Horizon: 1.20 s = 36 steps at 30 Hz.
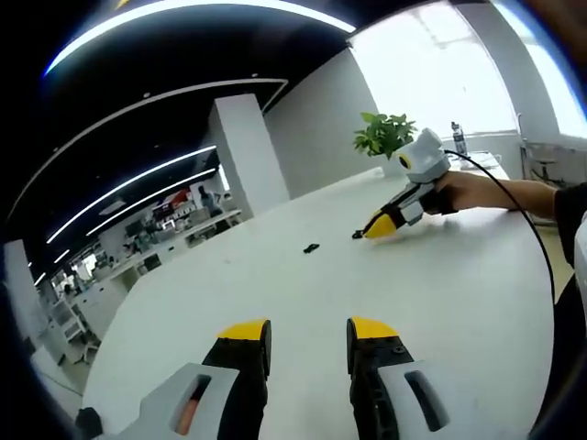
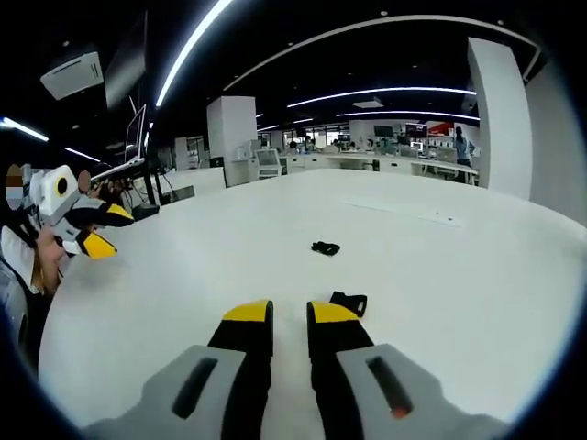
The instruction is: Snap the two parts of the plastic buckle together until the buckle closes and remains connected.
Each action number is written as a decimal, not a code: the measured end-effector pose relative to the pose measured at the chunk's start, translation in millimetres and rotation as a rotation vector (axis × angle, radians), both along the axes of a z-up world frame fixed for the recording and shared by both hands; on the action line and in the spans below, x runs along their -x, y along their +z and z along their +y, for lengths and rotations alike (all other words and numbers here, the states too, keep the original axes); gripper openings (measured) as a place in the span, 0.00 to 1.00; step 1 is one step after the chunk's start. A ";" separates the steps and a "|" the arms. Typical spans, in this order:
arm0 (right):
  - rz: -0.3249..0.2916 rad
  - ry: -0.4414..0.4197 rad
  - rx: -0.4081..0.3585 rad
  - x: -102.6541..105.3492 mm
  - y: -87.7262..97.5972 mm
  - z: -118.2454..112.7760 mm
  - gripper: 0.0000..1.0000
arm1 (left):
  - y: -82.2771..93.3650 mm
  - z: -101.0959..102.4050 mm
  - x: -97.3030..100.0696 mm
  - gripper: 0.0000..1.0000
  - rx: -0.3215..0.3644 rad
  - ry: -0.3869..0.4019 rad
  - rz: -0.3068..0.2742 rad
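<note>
1. Left gripper view: the left gripper point(image 1: 308, 335) hangs above the white table point(image 1: 275, 293), its yellow-tipped jaws parted with bare tabletop showing in the gap. Nothing is held.
2. Same view, further out on the table: one black buckle part point(image 1: 311, 247) lies alone on the surface, well apart from the left gripper's tips.
3. Same view, right of that part: the right gripper point(image 1: 364, 231) comes in low over the table, held by a person's hand point(image 1: 463, 192). A second small black piece point(image 1: 357, 235) sits just at its yellow tips; whether it touches them I cannot tell.
4. A black cable point(image 1: 527, 215) runs from the right gripper back along the arm. A potted green plant point(image 1: 385, 133) stands behind it.
5. Right gripper view: the right gripper point(image 2: 290, 316) is low to the table point(image 2: 440, 275), jaws slightly apart, gripping nothing.
6. Same view: one buckle part point(image 2: 350, 302) lies just beside the tip of the right-hand jaw, outside the gap, close or touching. The other buckle part point(image 2: 325, 247) lies further out on the table, apart from the first. The two pieces are not joined.
7. Same view, far left edge: the left gripper point(image 2: 103, 229) is raised off the table, jaws spread, empty.
</note>
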State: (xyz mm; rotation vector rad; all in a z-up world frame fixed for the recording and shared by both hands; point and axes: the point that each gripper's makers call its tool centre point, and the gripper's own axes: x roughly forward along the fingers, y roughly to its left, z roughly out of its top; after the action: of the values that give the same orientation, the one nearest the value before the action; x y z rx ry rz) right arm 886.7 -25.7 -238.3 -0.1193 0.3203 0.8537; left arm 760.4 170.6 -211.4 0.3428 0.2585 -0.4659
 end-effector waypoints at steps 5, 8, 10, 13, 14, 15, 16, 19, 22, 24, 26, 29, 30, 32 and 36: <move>0.001 -0.001 0.001 -0.4 0.1 -0.4 0.15 | 2.4 -5.0 -4.0 0.32 -0.015 -0.022 -0.003; 0.000 -0.002 0.001 -0.3 0.4 -0.8 0.15 | 3.5 -6.9 -6.7 0.32 -0.029 -0.029 -0.003; -0.001 -0.002 0.002 0.0 0.5 -1.2 0.15 | 4.1 -7.6 -8.2 0.32 -0.037 -0.034 -0.003; -0.001 -0.002 0.002 0.4 0.2 -1.1 0.15 | 5.2 -9.3 -10.2 0.32 -0.045 -0.043 0.003; 0.000 -0.002 0.003 0.5 0.2 -1.0 0.15 | 6.3 -10.1 -10.5 0.32 -0.047 -0.047 0.003; 0.001 -0.002 0.003 0.5 0.1 -0.9 0.15 | 7.8 -11.1 -10.7 0.32 -0.047 -0.052 0.003; 0.001 -0.002 0.002 0.6 0.0 -0.8 0.15 | 9.6 -12.1 -11.0 0.32 -0.047 -0.057 0.001; 0.003 -0.001 0.001 1.0 -0.1 -0.6 0.15 | 14.4 -14.5 -12.4 0.32 -0.050 -0.069 -0.004; 0.004 -0.001 -0.001 0.9 0.3 -0.7 0.15 | 17.2 -15.8 -13.3 0.32 -0.061 -0.074 -0.004; 0.003 -0.002 -0.001 0.8 0.6 -0.7 0.15 | 19.1 -16.8 -13.0 0.32 -0.071 -0.079 -0.009; 0.003 -0.002 -0.001 0.8 0.8 -0.6 0.15 | 21.5 -18.0 -13.2 0.32 -0.075 -0.084 -0.012; 0.003 -0.001 -0.002 1.1 1.0 -0.4 0.15 | 25.1 -19.5 -14.6 0.32 -0.077 -0.090 -0.018; 0.003 -0.001 -0.002 1.2 1.0 -0.4 0.15 | 26.1 -20.0 -15.7 0.32 -0.081 -0.091 -0.019; 0.004 -0.001 -0.002 1.4 1.0 -0.5 0.15 | 26.5 -20.6 -17.7 0.32 -0.092 -0.092 -0.018; 0.009 -0.001 -0.004 1.7 0.5 -0.5 0.15 | 24.9 -21.5 -21.1 0.32 -0.105 -0.095 -0.011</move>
State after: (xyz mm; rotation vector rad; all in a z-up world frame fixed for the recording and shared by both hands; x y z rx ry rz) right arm 885.0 -26.1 -237.8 -0.1114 0.3273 0.8545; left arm 781.5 149.1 -186.5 0.4616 0.2569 -0.5447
